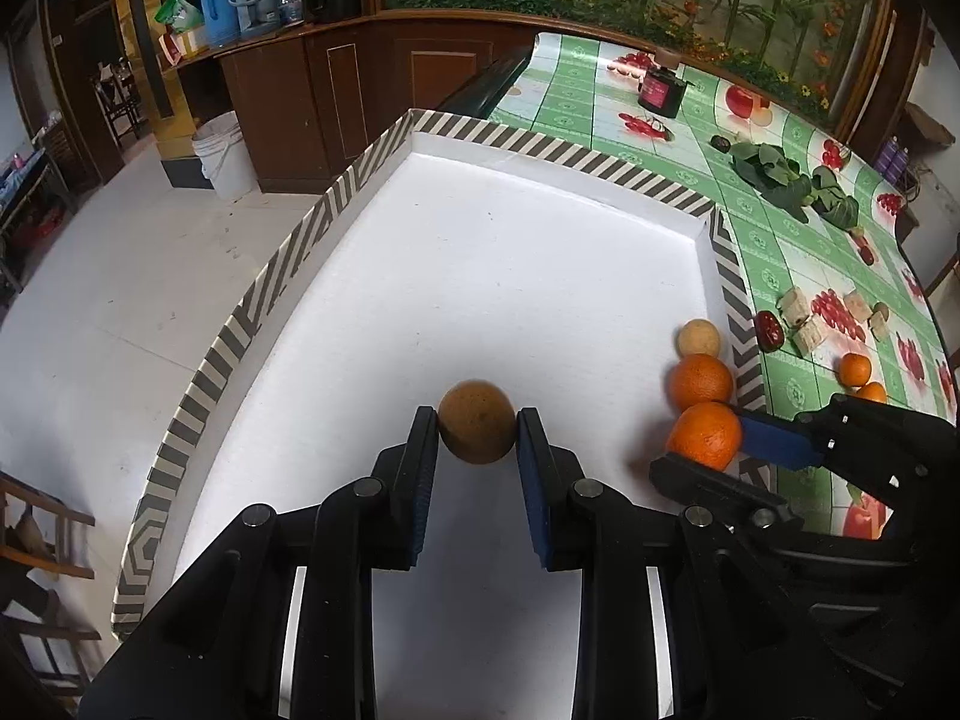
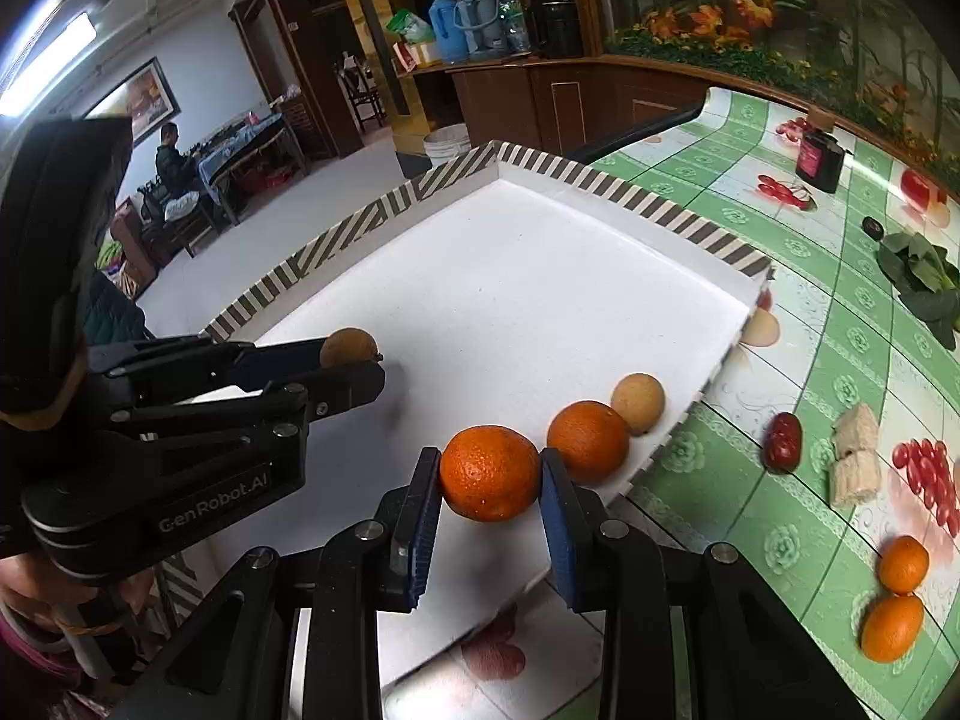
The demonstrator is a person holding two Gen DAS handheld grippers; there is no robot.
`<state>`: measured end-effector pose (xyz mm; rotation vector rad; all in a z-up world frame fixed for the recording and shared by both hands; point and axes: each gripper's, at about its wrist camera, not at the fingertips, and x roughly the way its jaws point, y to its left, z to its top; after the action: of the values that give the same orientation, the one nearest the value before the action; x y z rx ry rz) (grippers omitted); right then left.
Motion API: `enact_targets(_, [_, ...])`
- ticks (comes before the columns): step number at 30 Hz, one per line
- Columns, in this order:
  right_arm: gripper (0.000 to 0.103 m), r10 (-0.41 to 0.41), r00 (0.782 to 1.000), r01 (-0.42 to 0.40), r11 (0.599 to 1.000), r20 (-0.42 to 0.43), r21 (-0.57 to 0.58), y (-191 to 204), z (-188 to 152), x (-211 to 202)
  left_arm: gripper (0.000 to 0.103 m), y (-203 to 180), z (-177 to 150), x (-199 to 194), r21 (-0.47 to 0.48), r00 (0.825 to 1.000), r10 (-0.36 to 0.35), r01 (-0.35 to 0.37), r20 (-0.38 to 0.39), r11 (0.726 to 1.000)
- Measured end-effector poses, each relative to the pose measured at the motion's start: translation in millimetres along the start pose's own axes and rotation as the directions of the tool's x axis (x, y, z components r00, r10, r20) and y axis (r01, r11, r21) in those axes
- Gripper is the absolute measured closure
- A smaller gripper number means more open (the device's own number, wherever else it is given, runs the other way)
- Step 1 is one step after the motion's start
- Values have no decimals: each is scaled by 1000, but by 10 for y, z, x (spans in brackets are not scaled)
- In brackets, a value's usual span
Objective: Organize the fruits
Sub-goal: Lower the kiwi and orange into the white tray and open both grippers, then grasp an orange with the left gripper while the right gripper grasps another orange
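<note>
My left gripper [image 1: 477, 429] is shut on a round brown fruit [image 1: 477, 429] and holds it over the white tray [image 1: 480, 252]; the gripper also shows from the side in the right wrist view [image 2: 354, 360]. My right gripper [image 2: 489, 474] is shut on an orange [image 2: 489, 473] at the tray's right side, seen too in the left wrist view [image 1: 705, 435]. A second orange [image 2: 588, 441] and a tan round fruit [image 2: 638, 402] lie in a row just beyond it inside the tray.
The tray has a striped rim [image 1: 336, 198] and sits on a green checked tablecloth [image 2: 780, 480]. On the cloth lie two small oranges [image 2: 897, 594], a red date [image 2: 783, 441], pale blocks [image 2: 855, 462], leafy greens [image 2: 921, 279] and a dark jar [image 2: 819, 156].
</note>
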<state>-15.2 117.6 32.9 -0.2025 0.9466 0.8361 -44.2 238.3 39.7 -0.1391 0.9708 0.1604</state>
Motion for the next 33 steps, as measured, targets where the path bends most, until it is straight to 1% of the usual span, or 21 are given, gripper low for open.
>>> enact_targets(1, [72,-7,1000,7,1000,-4,-7,7,8,20,77,7,0,-1,-2,1000,3,-3,2,1000])
enact_targets(3, [72,-19,1000,19,999,-14,-25,34,8,49,73,31,-2,11,-15,1000,1,-1,1,1000])
enact_targets(4, [72,-20,1000,19,999,-20,-34,41,10,67,67,42,-6,17,-21,1000,-1,1,0,1000])
enact_targets(5, [71,-19,1000,18,999,-22,-41,59,5,76,58,53,-12,22,-25,1000,-2,2,0,1000])
enact_targets(7, [68,-11,1000,10,999,-21,-45,66,1,82,46,66,-16,25,-32,1000,-11,11,3,999])
enact_targets(9, [61,6,1000,-6,999,-10,-39,59,-1,58,46,76,-24,18,-37,1000,-26,26,3,999])
enact_targets(10, [60,9,1000,-9,999,-2,-37,51,-3,38,46,84,-27,18,-40,999,-33,33,1,999])
enact_targets(13, [60,12,1000,-11,1000,15,-28,40,-20,-31,45,89,-34,0,-45,999,-35,35,2,998])
enact_targets(17, [60,33,998,-33,999,53,2,-23,-37,-184,46,58,-34,-57,-47,999,-37,38,17,998])
enact_targets(22, [60,26,994,-29,999,106,34,-119,-95,-431,46,-127,-24,-213,-7,997,-45,46,63,999])
enact_targets(25, [60,4,991,-11,998,131,60,-228,-185,-599,46,-286,-22,-286,19,994,-75,74,77,997])
enact_targets(28, [60,-40,989,26,995,145,97,-410,-311,-772,46,-464,-13,-326,44,991,-109,105,82,993])
enact_targets(31, [60,-93,985,72,987,146,145,-646,-497,-948,46,-696,-27,-354,80,986,-144,137,81,987])
enact_targets(33, [60,-142,981,117,978,135,175,-819,-639,-1045,46,-843,-34,-358,101,983,-169,161,74,982])
